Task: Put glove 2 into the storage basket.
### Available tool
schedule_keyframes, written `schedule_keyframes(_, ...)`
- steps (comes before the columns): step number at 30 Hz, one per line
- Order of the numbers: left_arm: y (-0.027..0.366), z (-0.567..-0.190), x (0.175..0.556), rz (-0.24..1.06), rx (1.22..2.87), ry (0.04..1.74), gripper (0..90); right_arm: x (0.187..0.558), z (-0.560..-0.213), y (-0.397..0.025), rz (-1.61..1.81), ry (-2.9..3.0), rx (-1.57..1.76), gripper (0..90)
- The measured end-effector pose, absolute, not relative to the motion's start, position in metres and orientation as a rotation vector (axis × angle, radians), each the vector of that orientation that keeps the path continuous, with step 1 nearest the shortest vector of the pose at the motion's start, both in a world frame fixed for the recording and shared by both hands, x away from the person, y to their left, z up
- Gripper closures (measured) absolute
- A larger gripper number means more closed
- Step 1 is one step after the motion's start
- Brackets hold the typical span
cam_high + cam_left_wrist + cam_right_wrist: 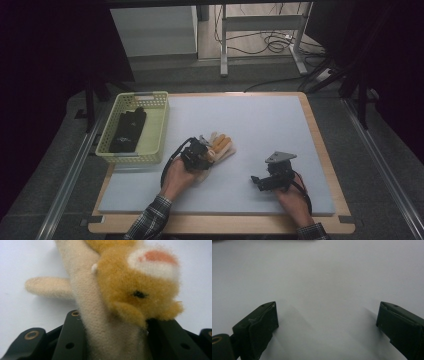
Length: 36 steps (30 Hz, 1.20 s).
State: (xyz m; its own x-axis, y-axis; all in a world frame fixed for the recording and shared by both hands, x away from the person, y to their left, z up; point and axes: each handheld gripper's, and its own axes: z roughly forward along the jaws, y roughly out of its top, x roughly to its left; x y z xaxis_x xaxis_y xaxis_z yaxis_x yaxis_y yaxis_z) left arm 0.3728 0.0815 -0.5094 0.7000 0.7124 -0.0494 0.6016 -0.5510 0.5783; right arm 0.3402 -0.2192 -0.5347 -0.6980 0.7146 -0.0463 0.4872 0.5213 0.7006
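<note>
A plush toy (pixel 221 145) in orange-brown and cream lies on the white mat (pixel 260 125) near its middle. In the left gripper view its cream body (pixel 110 335) sits squeezed between the two black jaws, and its fuzzy orange part with a white and pink patch (pixel 140 285) rises above them. My left gripper (pixel 209 153) (pixel 115 322) is shut on the toy, low at the mat. My right gripper (pixel 256 181) (pixel 327 315) rests on the mat to the right. It is open, with bare mat between its fingers (pixel 262 322).
A pale yellow-green basket (pixel 132 159) stands at the mat's left edge with a black folded item (pixel 127 130) inside. The mat lies on a wooden table (pixel 327 150). Beyond it are dark floor, desk legs and cables.
</note>
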Motion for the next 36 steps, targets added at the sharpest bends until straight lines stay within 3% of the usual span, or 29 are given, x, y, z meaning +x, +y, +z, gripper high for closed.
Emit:
schedule_keyframes(26, 0.124, -0.433, 0.405, 0.383, 2.235, 1.105, 62.1, 0.34, -0.535, -0.219, 0.971, 2.436, 0.994, 3.4)
schedule_keyframes(36, 0.17, -0.408, 0.414, 0.454, 2.16, 1.216, 61.7, 0.34, -0.535, -0.219, 0.971, 2.436, 0.995, 3.4)
